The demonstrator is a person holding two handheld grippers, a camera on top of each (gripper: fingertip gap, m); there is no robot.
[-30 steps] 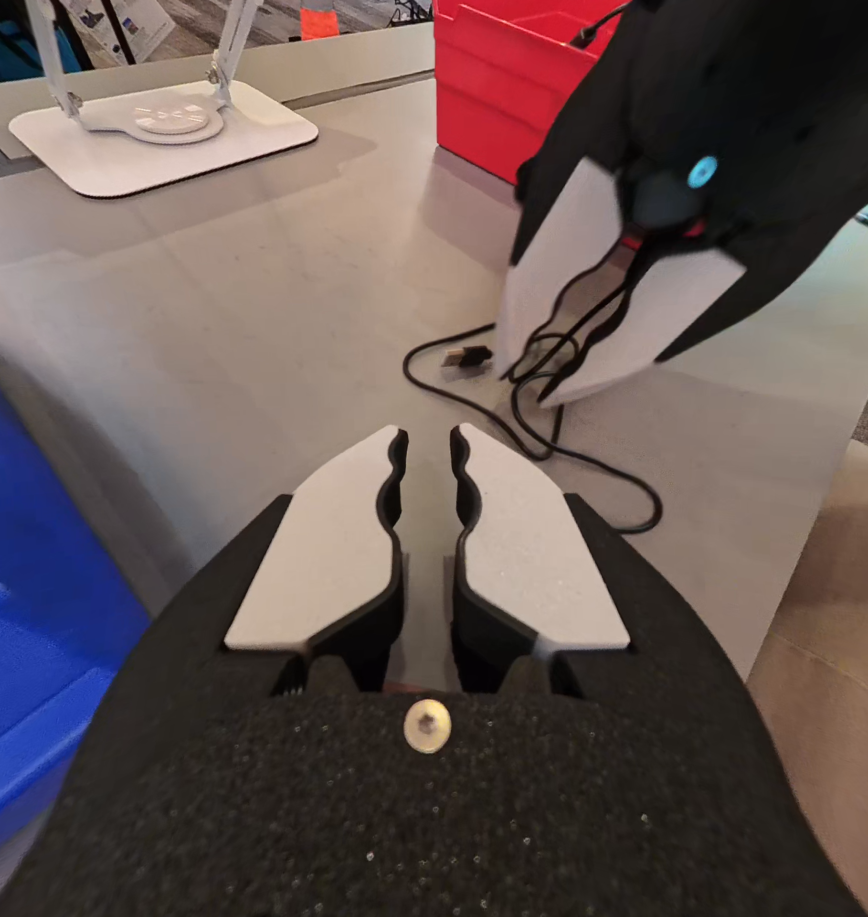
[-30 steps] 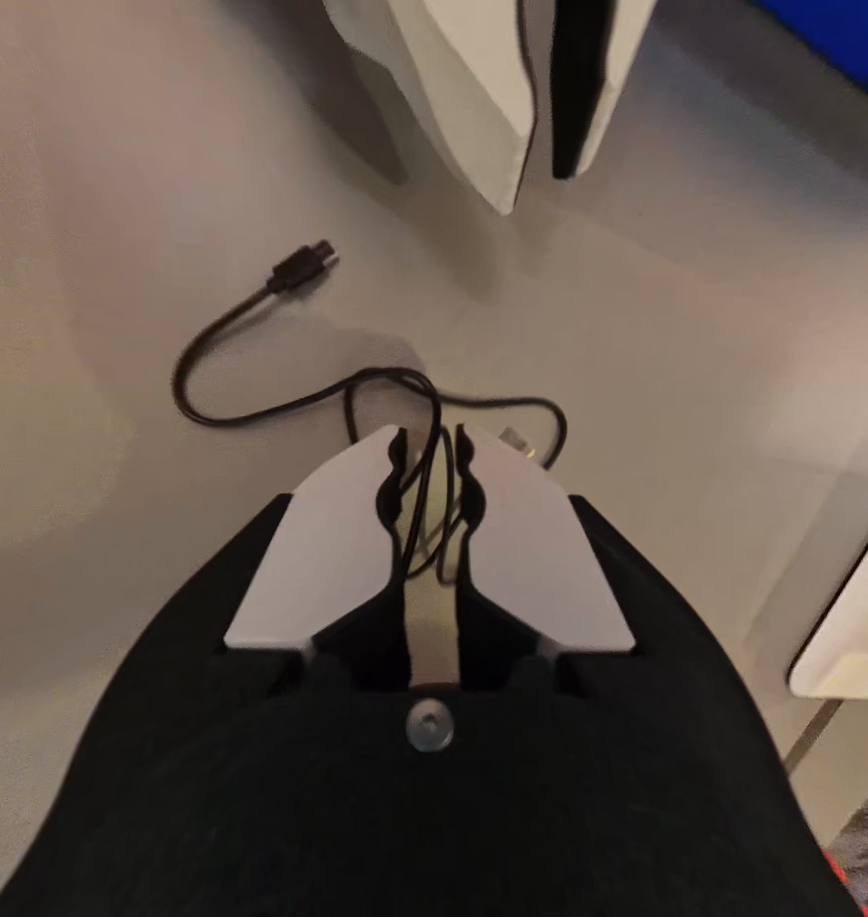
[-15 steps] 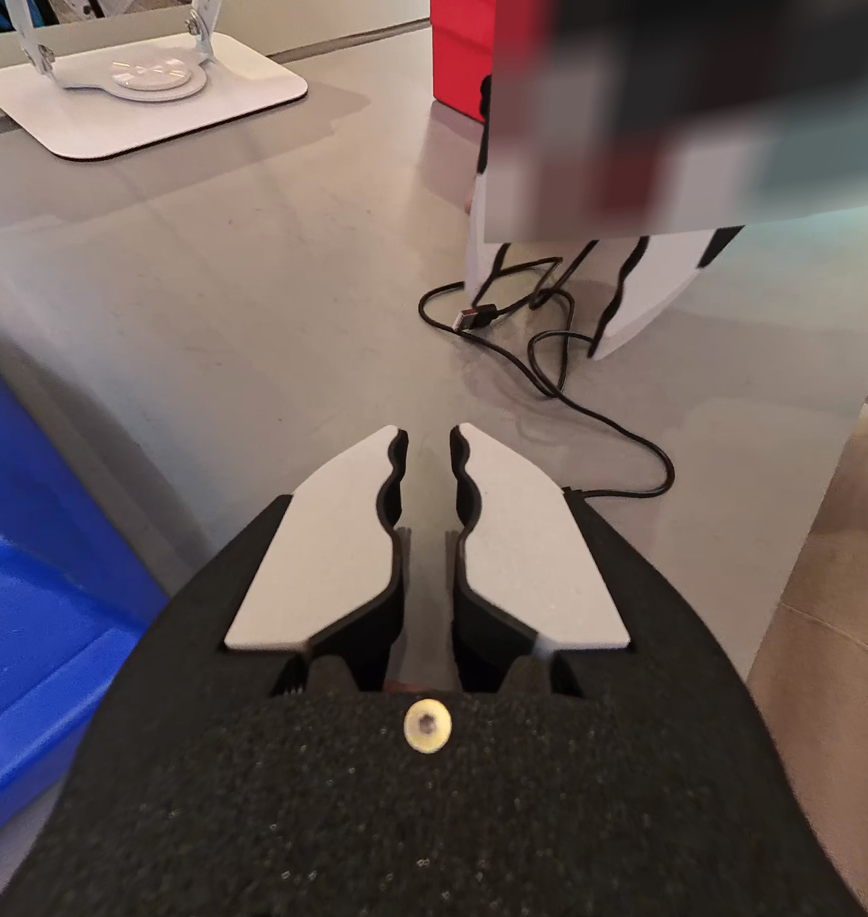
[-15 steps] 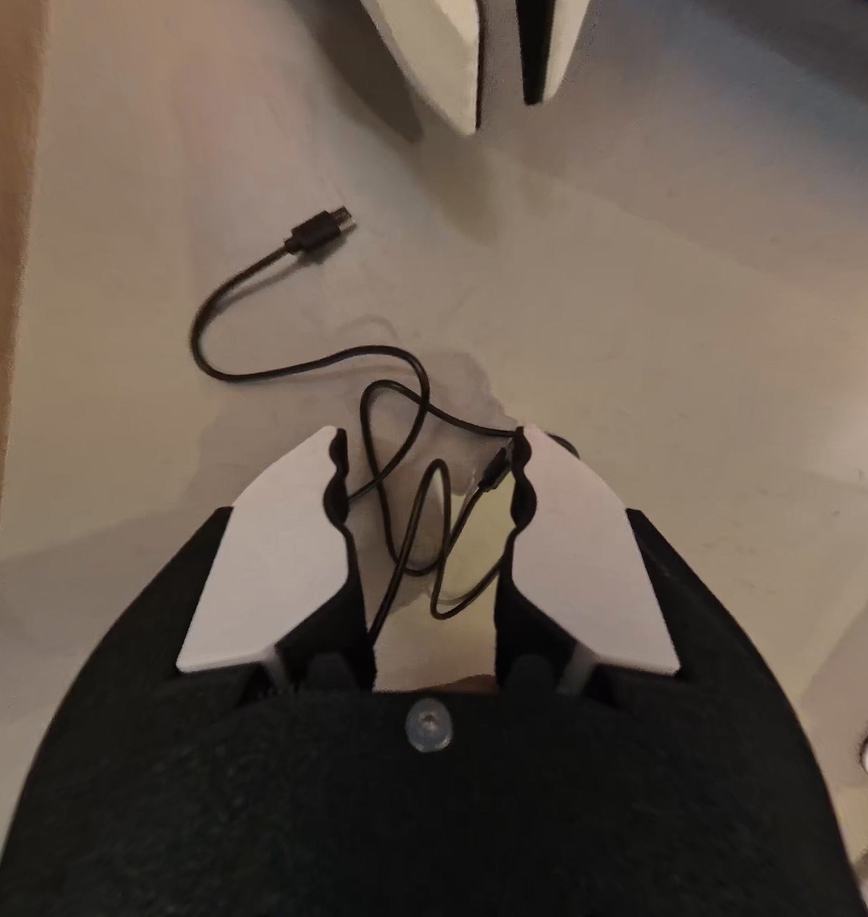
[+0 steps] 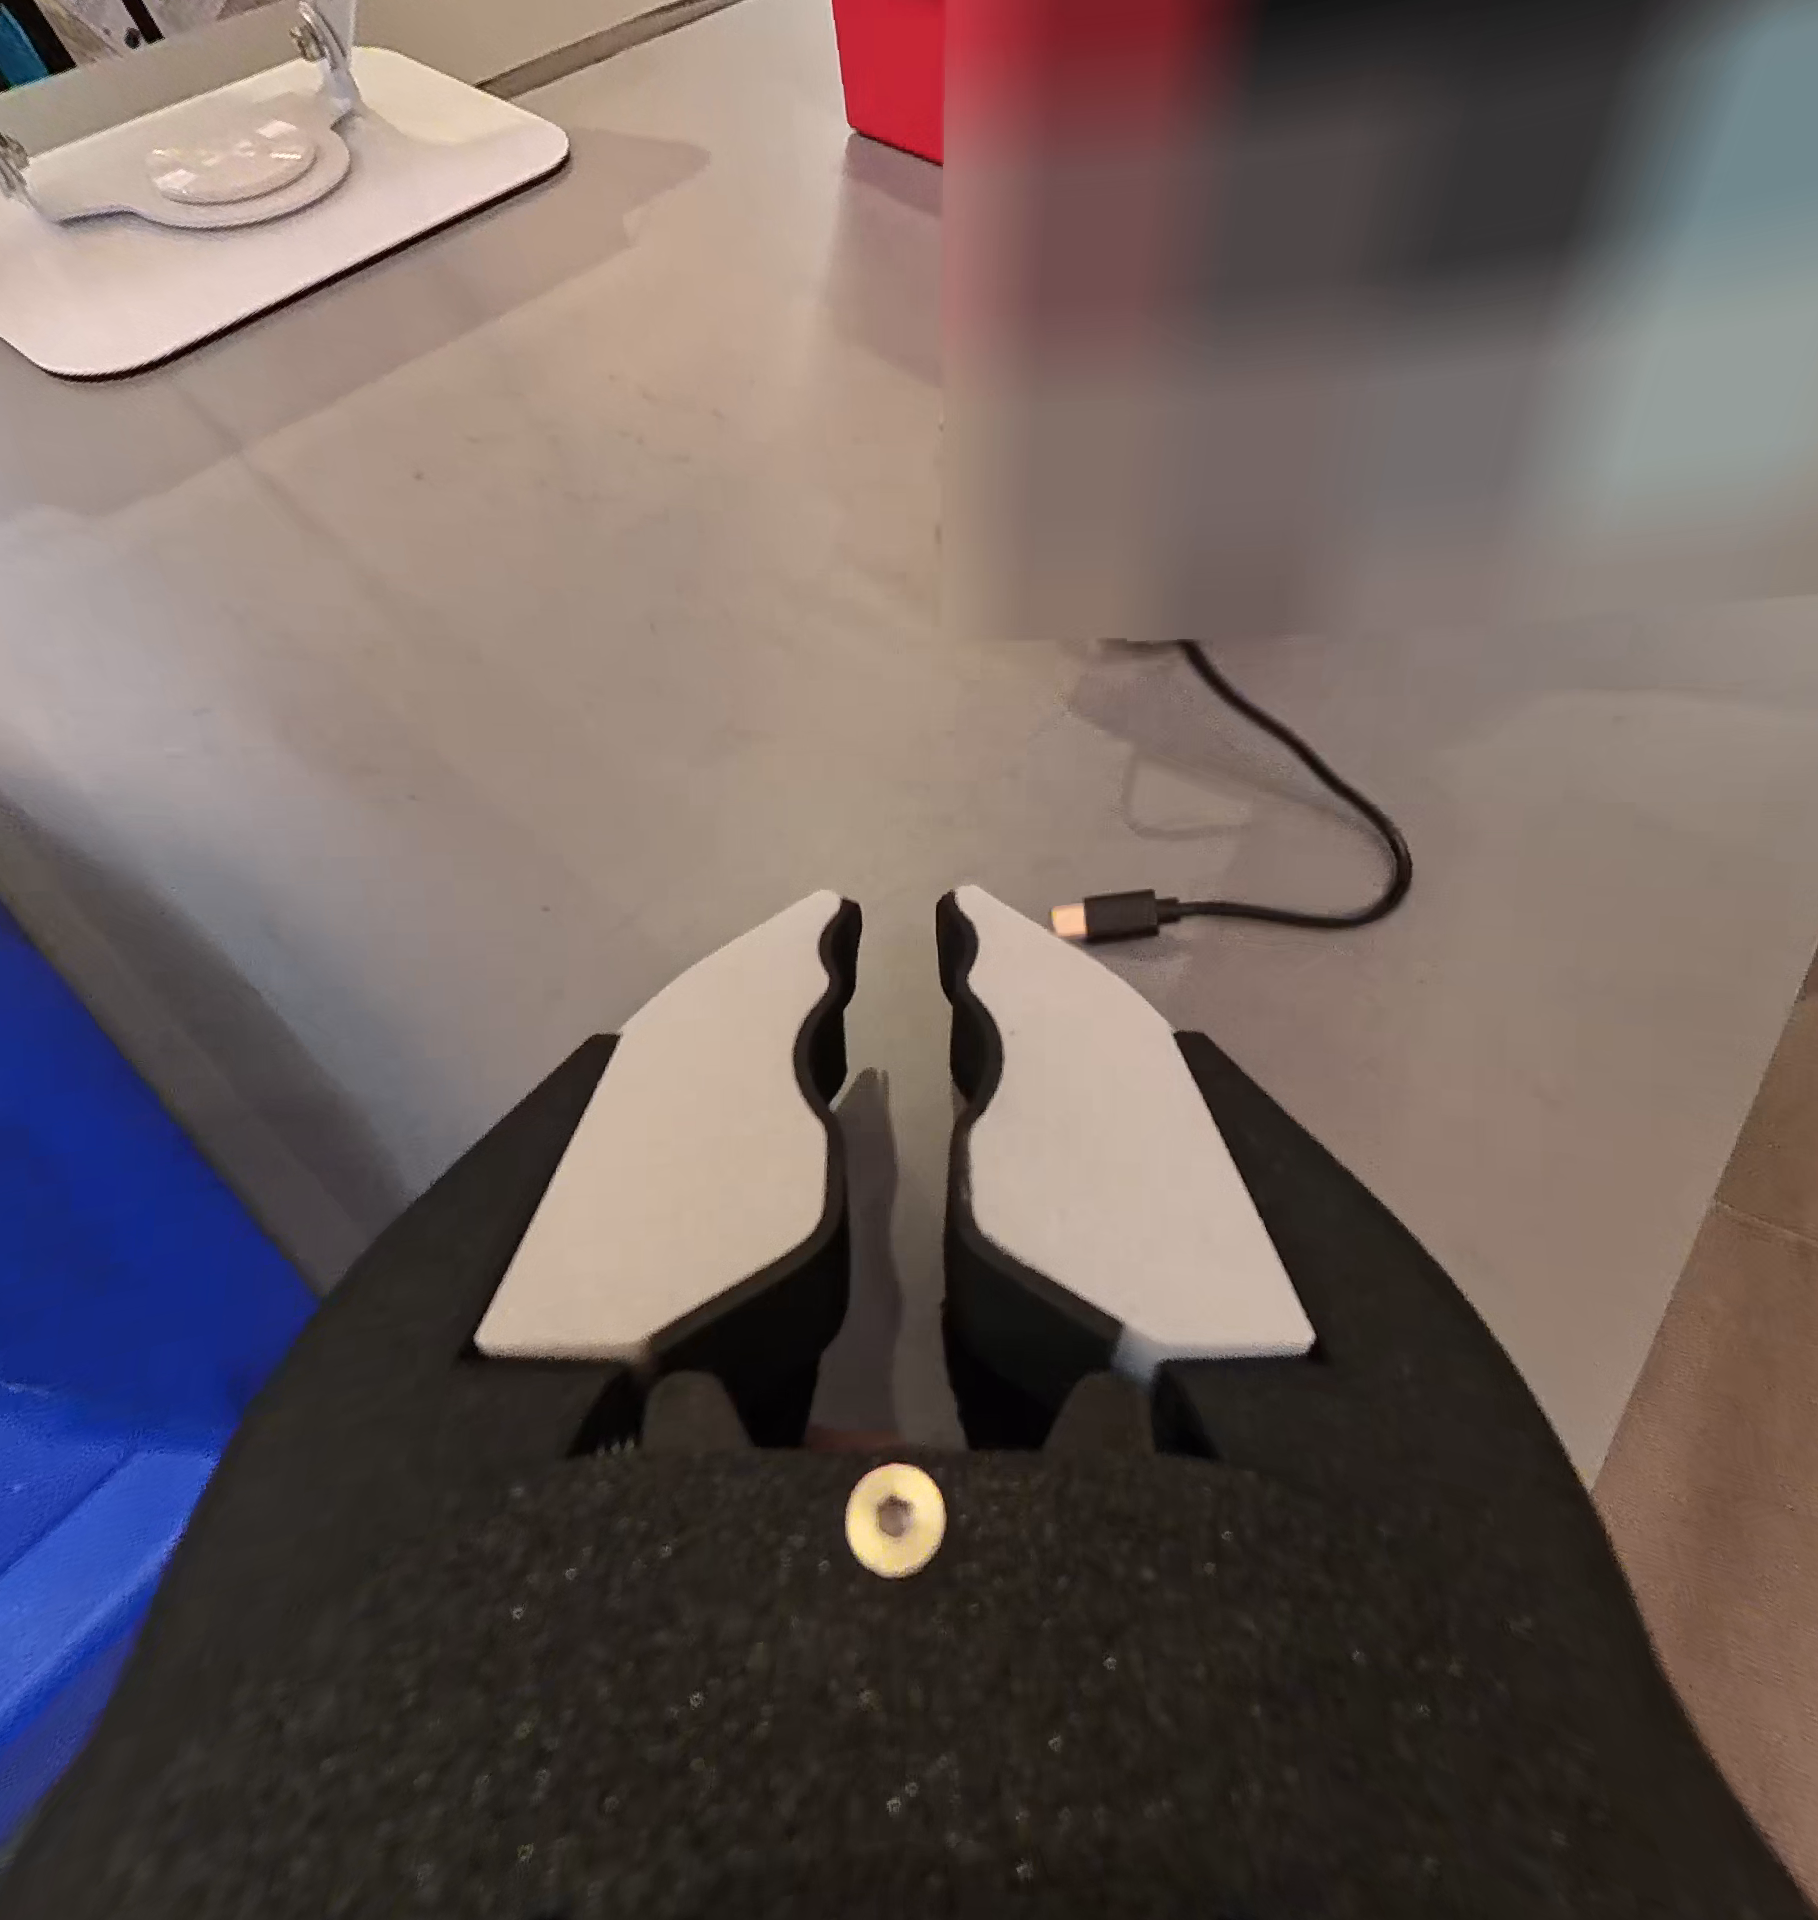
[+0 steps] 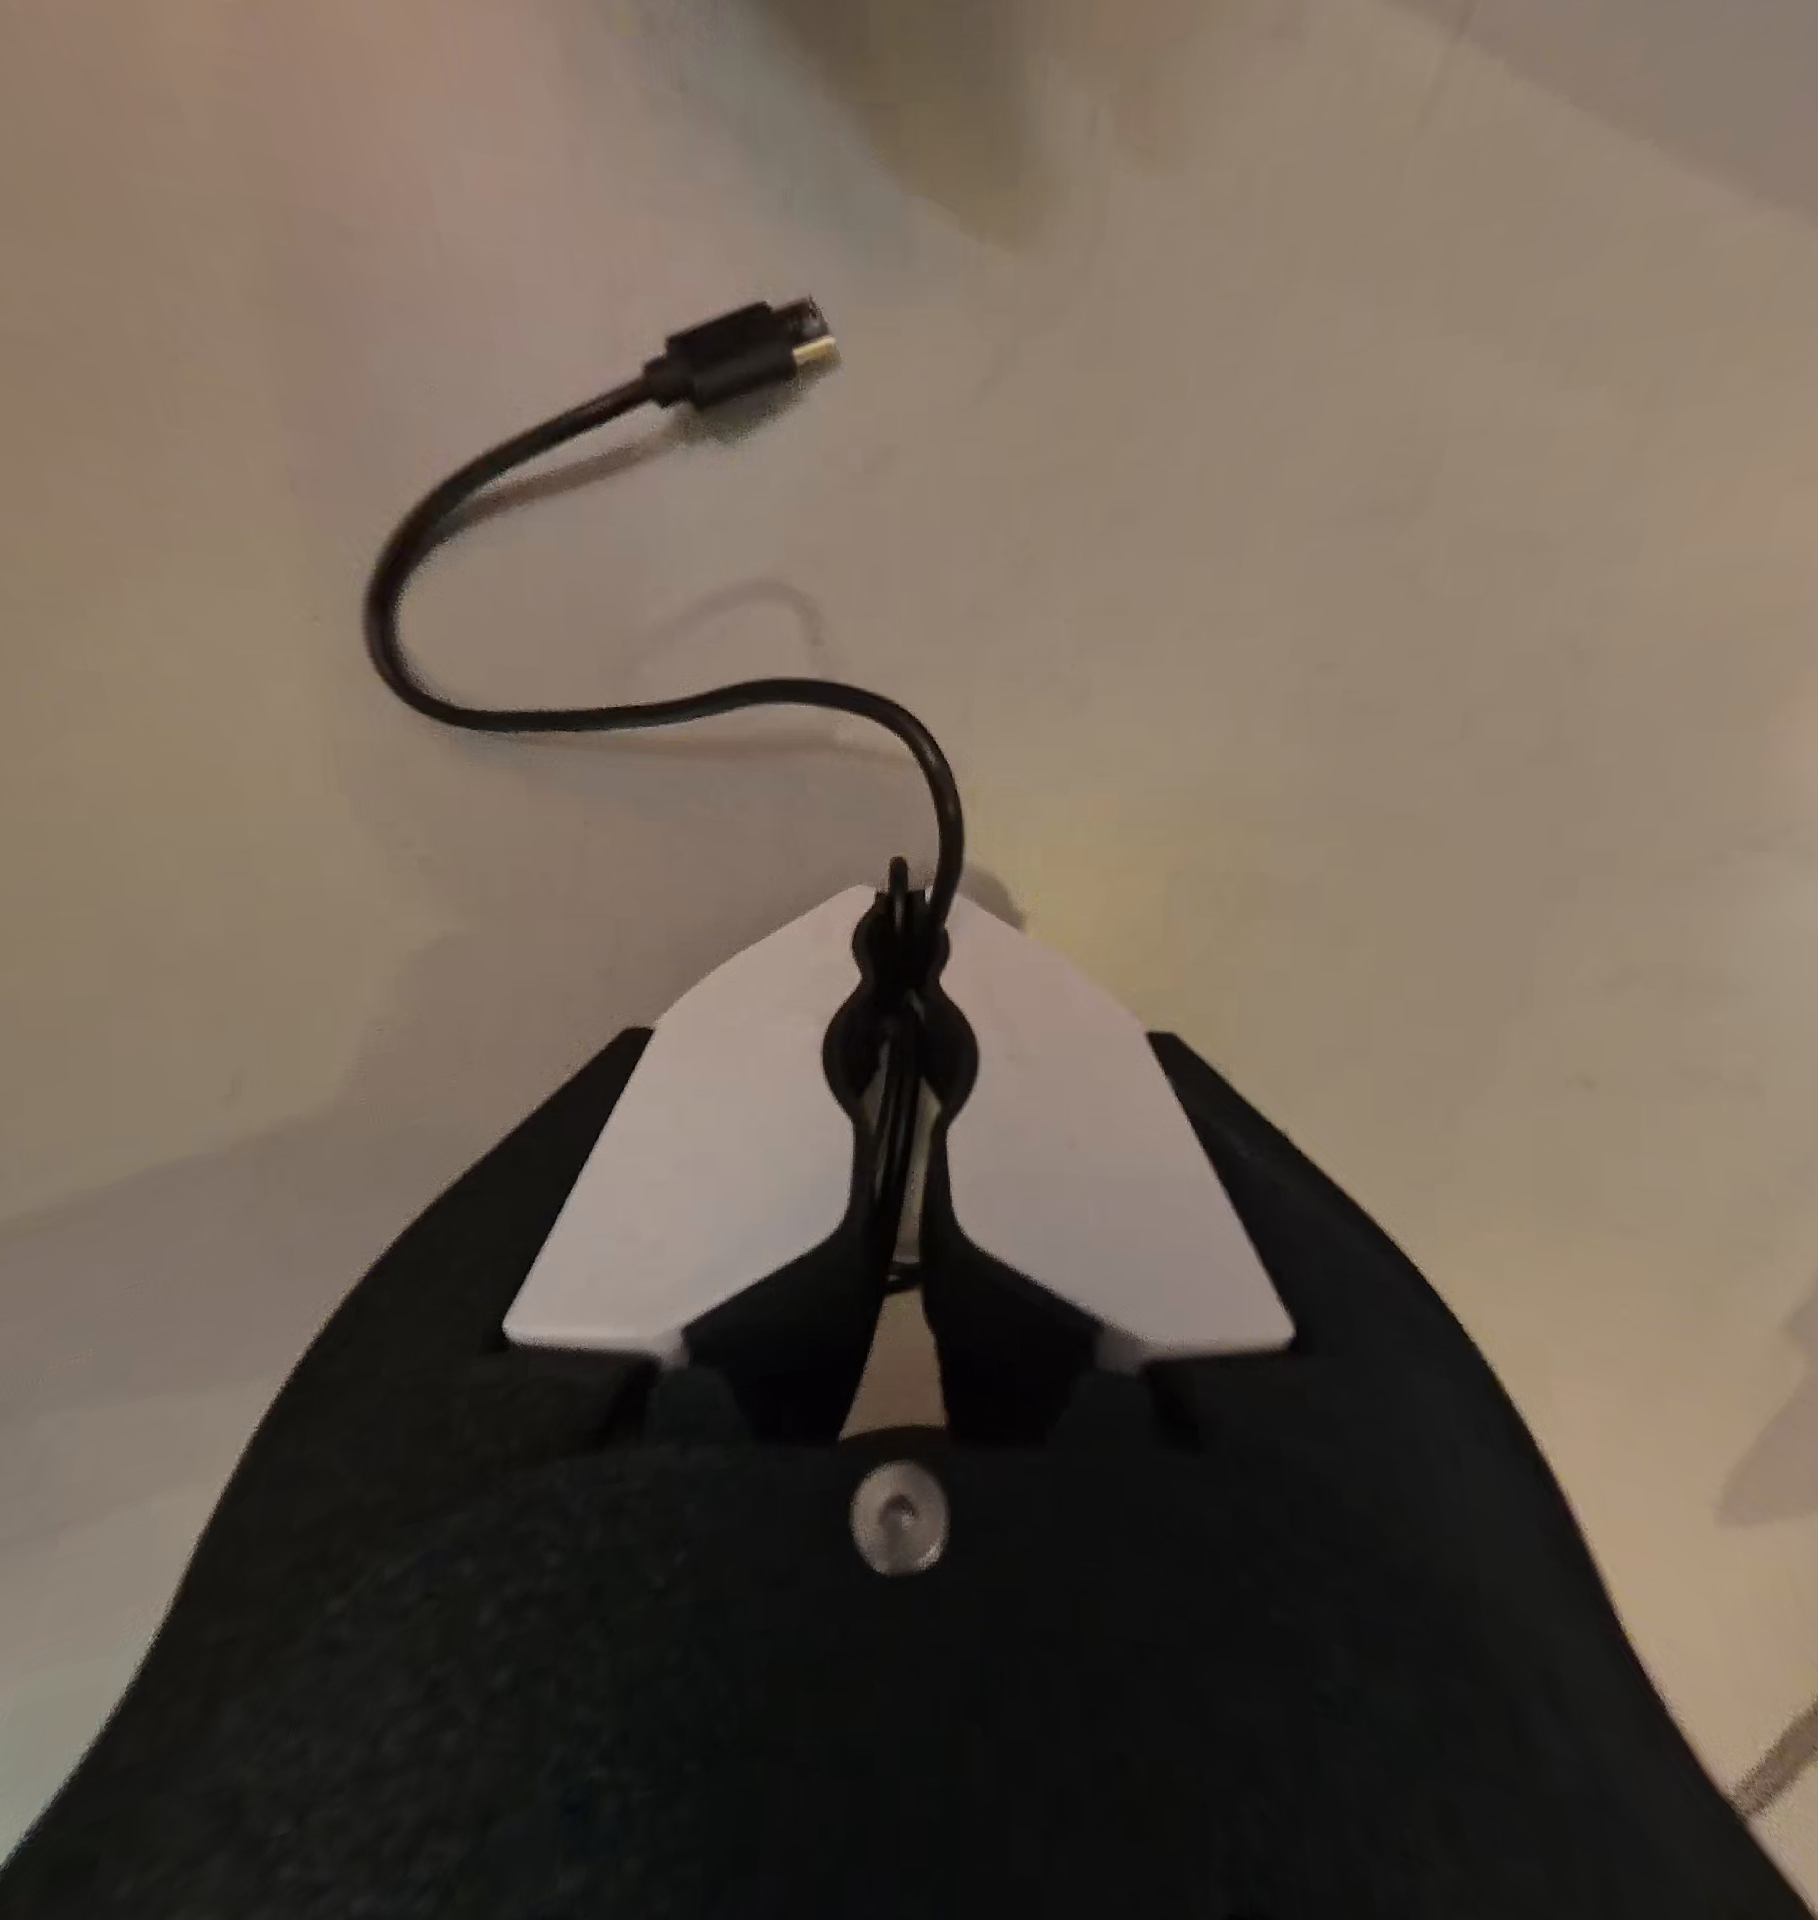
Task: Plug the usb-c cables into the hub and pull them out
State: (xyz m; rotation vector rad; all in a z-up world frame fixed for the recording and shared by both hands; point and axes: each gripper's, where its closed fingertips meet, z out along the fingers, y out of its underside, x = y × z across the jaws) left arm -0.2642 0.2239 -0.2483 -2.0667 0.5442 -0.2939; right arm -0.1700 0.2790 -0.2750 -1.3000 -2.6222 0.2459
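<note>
In the right wrist view, my right gripper (image 6: pixel 900 909) is shut on a bunch of loops of a thin black usb-c cable (image 6: pixel 531 712). The free length curves away to its plug (image 6: pixel 744 348), which lies on the pale table. In the left wrist view, my left gripper (image 5: pixel 897 914) is empty, its jaws a narrow gap apart, low over the grey table (image 5: pixel 469 644). The same plug (image 5: pixel 1118 916) lies just right of its fingertips, and the cable (image 5: pixel 1331 800) runs back under a blurred patch. No hub is in view.
A red bin (image 5: pixel 889 73) stands at the back of the table. A white lamp base (image 5: pixel 261 177) sits at the back left. A blue bin (image 5: pixel 53 1247) is close on the left. The table's right edge (image 5: pixel 1715 1195) drops to a tan floor. My right fingertips sit around 12 centimetres from my left ones.
My right gripper, open around the cable loops half a second ago, has shut on them. The loops have left the table, and the plug end now lies near my left fingertips.
</note>
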